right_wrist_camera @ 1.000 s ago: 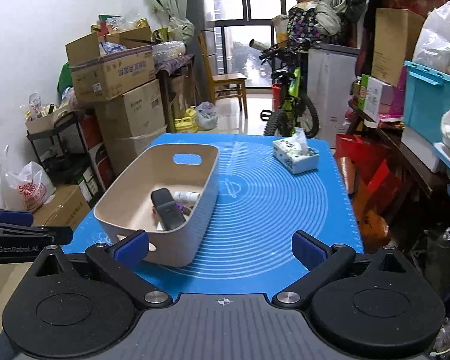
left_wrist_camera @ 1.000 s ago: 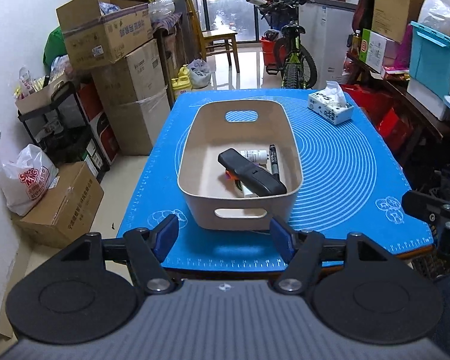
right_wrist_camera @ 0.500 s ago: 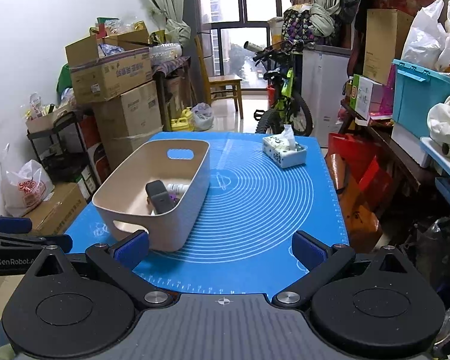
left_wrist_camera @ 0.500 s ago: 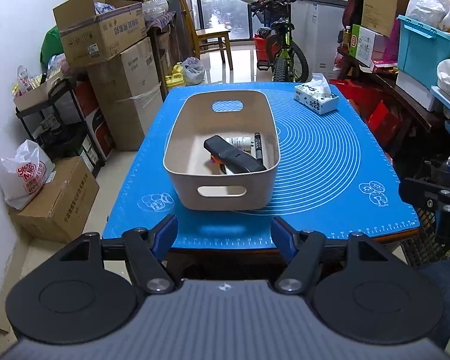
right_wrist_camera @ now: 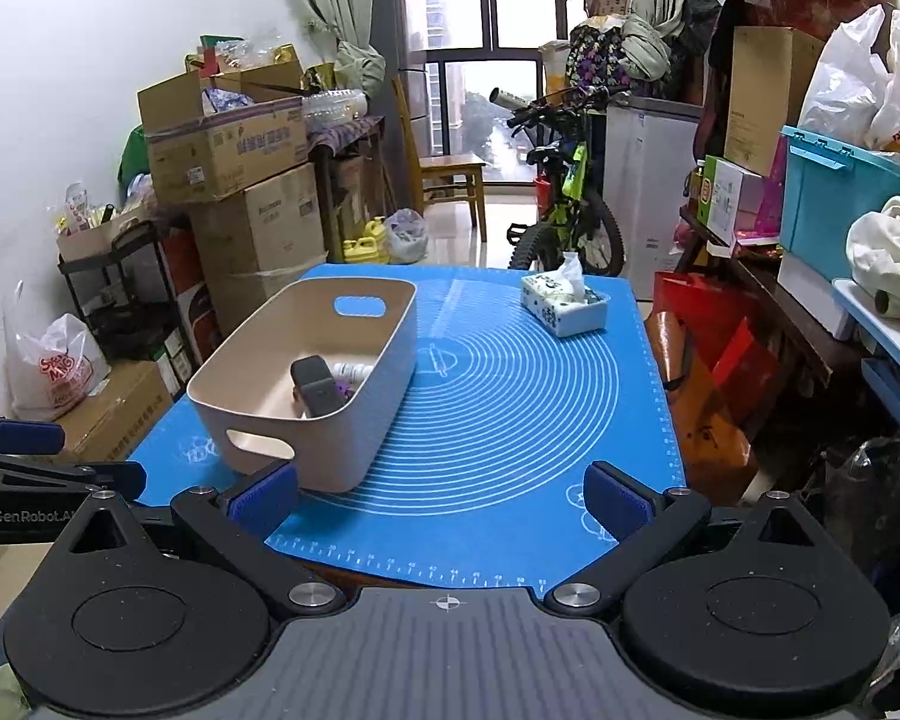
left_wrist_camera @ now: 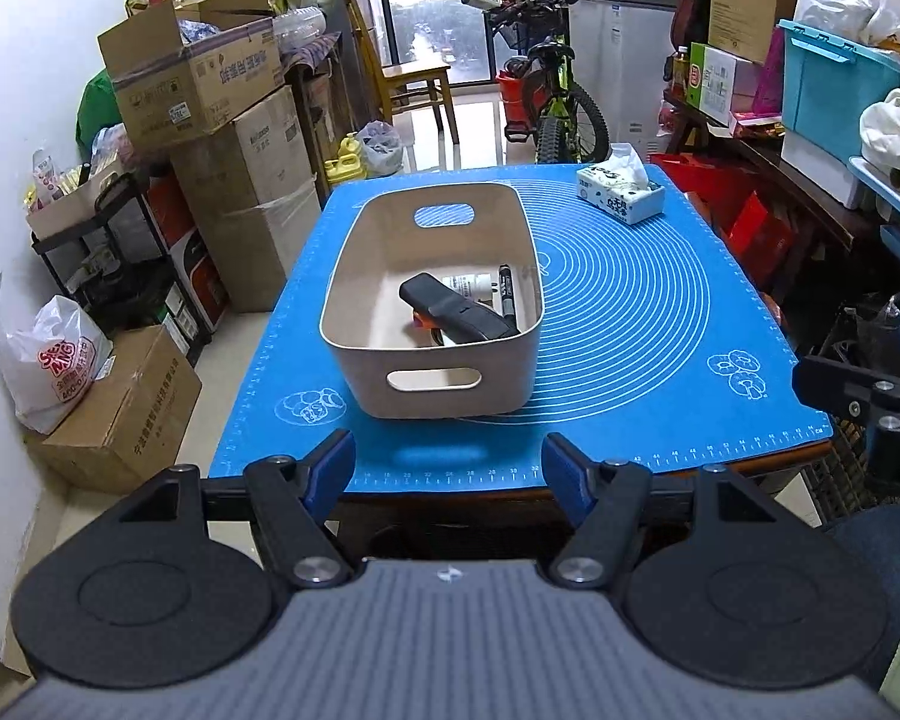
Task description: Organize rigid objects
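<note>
Rigid items gathered inside beige plastic bin [left_wrist_camera: 432, 324] on blue silicone mat [left_wrist_camera: 630, 324]; left gripper [left_wrist_camera: 450, 471] and right gripper [right_wrist_camera: 444, 498] spread wide, empty, clear of table edge.

"GenRobot.AI" stands in white on the left gripper [right_wrist_camera: 36, 513]. The mat's [left_wrist_camera: 660, 420] near edge carries ruler numbers. The white bag's [left_wrist_camera: 54, 360] red print is unreadable.

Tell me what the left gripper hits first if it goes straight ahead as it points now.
Probably the near wall of the beige bin. The left gripper, open and empty, points at it from before the mat's edge; height is hard to judge.
</note>
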{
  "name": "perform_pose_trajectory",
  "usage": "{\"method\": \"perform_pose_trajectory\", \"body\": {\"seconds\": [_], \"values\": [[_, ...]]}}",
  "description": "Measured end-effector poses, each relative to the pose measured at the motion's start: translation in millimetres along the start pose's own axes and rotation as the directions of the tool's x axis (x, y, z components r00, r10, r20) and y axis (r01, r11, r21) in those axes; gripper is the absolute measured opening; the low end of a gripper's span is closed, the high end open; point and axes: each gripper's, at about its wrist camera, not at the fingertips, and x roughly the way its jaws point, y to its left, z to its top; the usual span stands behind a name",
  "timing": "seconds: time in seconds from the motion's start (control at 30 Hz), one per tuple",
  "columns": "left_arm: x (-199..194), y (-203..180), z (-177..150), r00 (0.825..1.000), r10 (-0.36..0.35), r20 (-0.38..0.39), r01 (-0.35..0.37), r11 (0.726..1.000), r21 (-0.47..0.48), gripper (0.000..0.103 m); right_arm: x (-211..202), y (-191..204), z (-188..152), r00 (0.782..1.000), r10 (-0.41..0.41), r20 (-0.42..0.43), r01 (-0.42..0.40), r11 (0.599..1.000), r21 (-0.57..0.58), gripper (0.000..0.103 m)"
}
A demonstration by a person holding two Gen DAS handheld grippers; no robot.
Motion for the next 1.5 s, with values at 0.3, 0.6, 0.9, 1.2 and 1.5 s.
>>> {"method": "perform_pose_trajectory", "body": {"seconds": [0.3,0.6,0.9,1.2,1.5], "values": [[-0.4,-2.1,0.7,1.000,-0.003,0.000,0.003,1.000,0.005,0.071,1.0,-2.9,-2.7,1.000,-0.002,-0.017,0.003,1.000,0.010,0.100],[-2.4,-1.1,0.1,1.000,0.003,0.000,-0.003,1.000,0.007,0.071,0.1,-2.4,-2.7,1.000,0.000,-0.027,0.000,1.000,0.008,0.100],[-3.1,-0.2,-0.4,1.000,0.001,0.000,-0.001,1.000,0.008,0.071,-0.2,-3.5,-1.9,1.000,-0.003,-0.022,0.003,1.000,0.001,0.100],[-3.4,0.4,0.0,1.000,0.001,0.001,-0.001,1.000,0.010,0.071,-1.1,-4.6,-3.1,1.000,-0.002,-0.022,0.002,1.000,0.001,0.100],[-4.7,1.6,0.5,1.000,0.000,0.000,0.000,1.000,0.008,0.071,0.4,-4.3,-5.9,0.999,0.005,-0.036,-0.005,1.000,0.005,0.100]]}}
